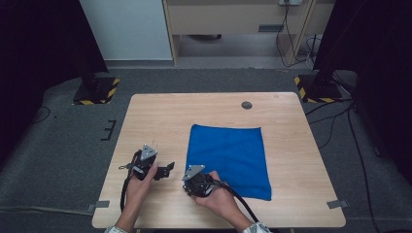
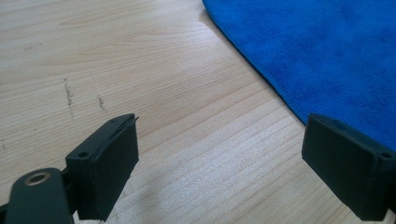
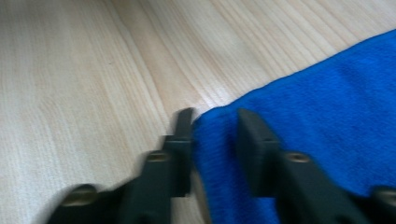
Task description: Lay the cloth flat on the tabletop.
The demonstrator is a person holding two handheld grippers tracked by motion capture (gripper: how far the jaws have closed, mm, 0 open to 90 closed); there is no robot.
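At towel (image 3: 308, 140) corner | right tongs (image 3: 215, 135) straddle edge | pads blurred

A cloth (image 1: 228, 159) lies flat on the table (image 1: 145, 116), right of centre and nearer the front edge than the back. A small round insert (image 1: 247, 105) sits in the tabletop behind it, near the back edge. The right gripper (image 1: 193, 180) is at the cloth's front left corner, which seems to lie between its jaws. The left gripper (image 1: 167, 170) rests left of the cloth, apart from it.
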